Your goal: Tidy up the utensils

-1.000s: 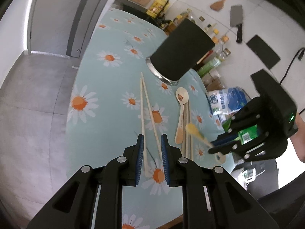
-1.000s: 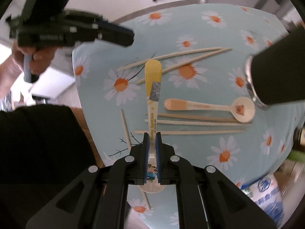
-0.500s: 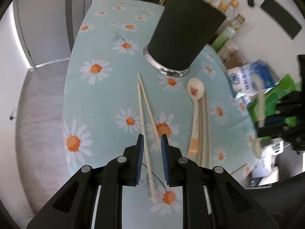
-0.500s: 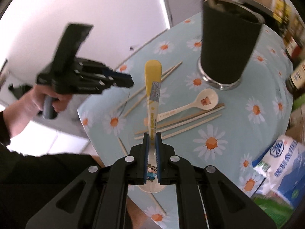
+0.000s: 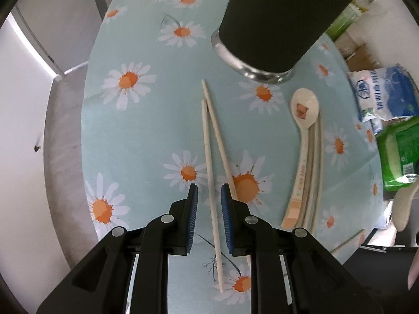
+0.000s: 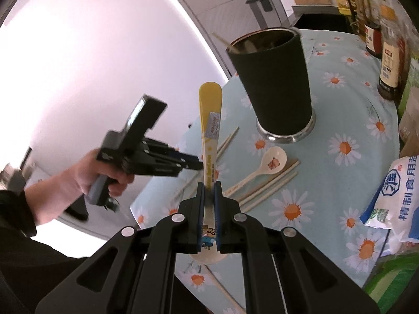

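The right gripper (image 6: pixel 209 191) is clamped on a yellow-handled spoon (image 6: pixel 210 120), its blue pads pressing the shaft just above the bowl, which sits behind the fingers close to the camera. The handle sticks forward and up, lifted clear of the table, its rounded yellow end pointing toward the black utensil cup (image 6: pixel 275 83). That cup stands upright on a metal base on the daisy-print tablecloth (image 6: pixel 348 120), and the thin tip of a stick rises past its rim on the far side.

The left gripper (image 5: pixel 208 196) points steeply down at the table with a narrow gap between its blue pads. One chopstick (image 5: pixel 210 183) of a loose pair runs through that gap in the left wrist view; whether the pads touch it cannot be told, and it appears to lie flat on the cloth. The second chopstick (image 5: pixel 218 141) crosses just beside the right-hand pad. In the right wrist view a hand (image 6: pixel 86 172) grips this tool's handle, with a dark sleeve behind it.

Right of the pair, a cream spoon (image 5: pixel 303 110) with a small printed figure in its bowl lies beside three more chopsticks (image 5: pixel 315 157), its bowl near the cup's base. Sauce bottles (image 6: pixel 390 60) stand at the table's far edge, and a white and blue bag (image 6: pixel 400 191) sits at the right side.
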Motion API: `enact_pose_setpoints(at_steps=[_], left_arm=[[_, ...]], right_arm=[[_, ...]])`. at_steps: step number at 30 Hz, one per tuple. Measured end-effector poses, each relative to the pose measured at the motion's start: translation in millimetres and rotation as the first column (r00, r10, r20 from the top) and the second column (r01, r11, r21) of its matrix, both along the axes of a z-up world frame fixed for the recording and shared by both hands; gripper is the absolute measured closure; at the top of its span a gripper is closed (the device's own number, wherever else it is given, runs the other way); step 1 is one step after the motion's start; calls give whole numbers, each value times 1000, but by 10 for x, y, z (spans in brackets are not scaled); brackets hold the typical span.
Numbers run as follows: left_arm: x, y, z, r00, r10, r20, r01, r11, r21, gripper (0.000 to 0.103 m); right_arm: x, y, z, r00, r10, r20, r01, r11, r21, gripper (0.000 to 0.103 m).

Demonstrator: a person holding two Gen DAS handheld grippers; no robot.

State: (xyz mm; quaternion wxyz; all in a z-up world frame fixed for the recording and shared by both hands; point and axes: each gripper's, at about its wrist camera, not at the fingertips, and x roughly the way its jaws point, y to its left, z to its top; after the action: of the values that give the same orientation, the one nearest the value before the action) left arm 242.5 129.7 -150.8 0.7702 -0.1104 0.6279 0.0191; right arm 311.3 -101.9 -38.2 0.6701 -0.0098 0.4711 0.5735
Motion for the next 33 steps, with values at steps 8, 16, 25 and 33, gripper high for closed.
enact_pose_setpoints(at_steps=[8, 16, 25, 33], left_arm=[[167, -79, -44, 998, 2, -69, 0, 999, 34, 86], [293, -58, -43, 994, 57, -89, -53, 998, 43, 99], [148, 50, -62, 993, 107, -42, -107, 994, 7, 100], [-54, 219, 132, 983, 168, 68, -165, 985, -42, 100]], right_arm=[[170, -85, 42, 999, -33, -40, 36, 996, 85, 95], [245, -103, 96, 999, -35, -38, 40, 988, 152, 95], [278, -62, 76, 997, -72, -22, 75, 985, 153, 95], [310, -20, 171, 996, -88, 5, 86, 983, 164, 95]])
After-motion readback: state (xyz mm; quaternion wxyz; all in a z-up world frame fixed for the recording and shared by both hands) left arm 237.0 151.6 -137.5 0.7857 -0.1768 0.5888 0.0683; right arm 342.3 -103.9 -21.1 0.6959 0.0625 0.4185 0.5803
